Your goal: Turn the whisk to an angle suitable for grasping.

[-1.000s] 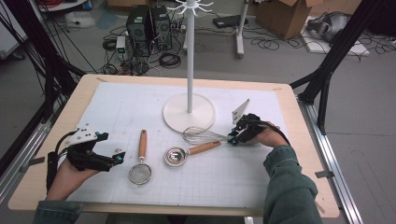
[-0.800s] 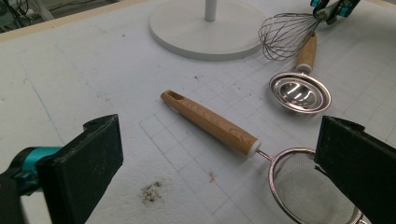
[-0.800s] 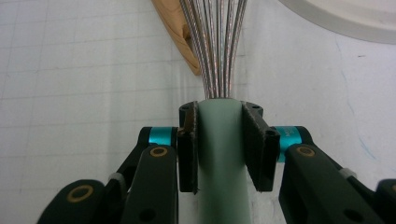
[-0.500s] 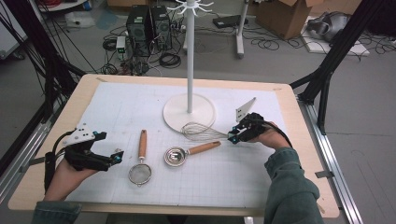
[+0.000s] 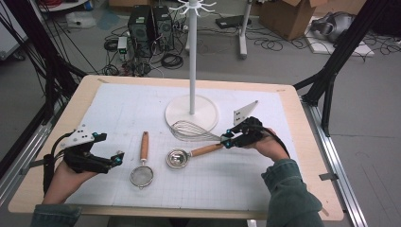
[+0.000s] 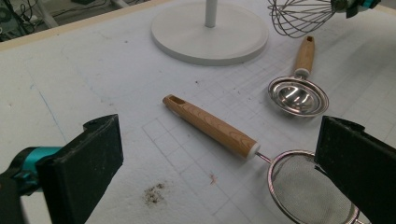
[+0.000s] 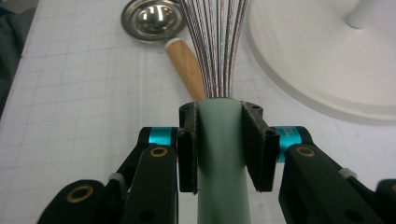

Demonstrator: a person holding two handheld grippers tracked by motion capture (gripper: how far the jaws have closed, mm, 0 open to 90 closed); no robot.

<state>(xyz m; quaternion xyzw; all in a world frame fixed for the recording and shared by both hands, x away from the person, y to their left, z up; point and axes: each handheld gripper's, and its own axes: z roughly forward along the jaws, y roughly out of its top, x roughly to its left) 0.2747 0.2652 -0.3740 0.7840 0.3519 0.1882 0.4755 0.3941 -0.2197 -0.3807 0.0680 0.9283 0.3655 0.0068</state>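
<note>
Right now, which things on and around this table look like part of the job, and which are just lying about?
Likely in play:
- whisk, clamped in the right gripper
- white hook stand
- mesh strainer in front of the open left gripper
- steel ladle

Just lying about:
- computer towers on the floor
- cardboard box
- loose cables

Grey floor [image 5: 373, 123] w/ tangled cables [image 5: 170, 59], two black PC towers [image 5: 150, 23], cardboard box [image 5: 283, 16], black frame struts [image 5: 343, 52]

One whisk [image 5: 191, 131], one strainer [image 5: 142, 174], one ladle [image 5: 178, 158], one stand [image 5: 191, 108].
</note>
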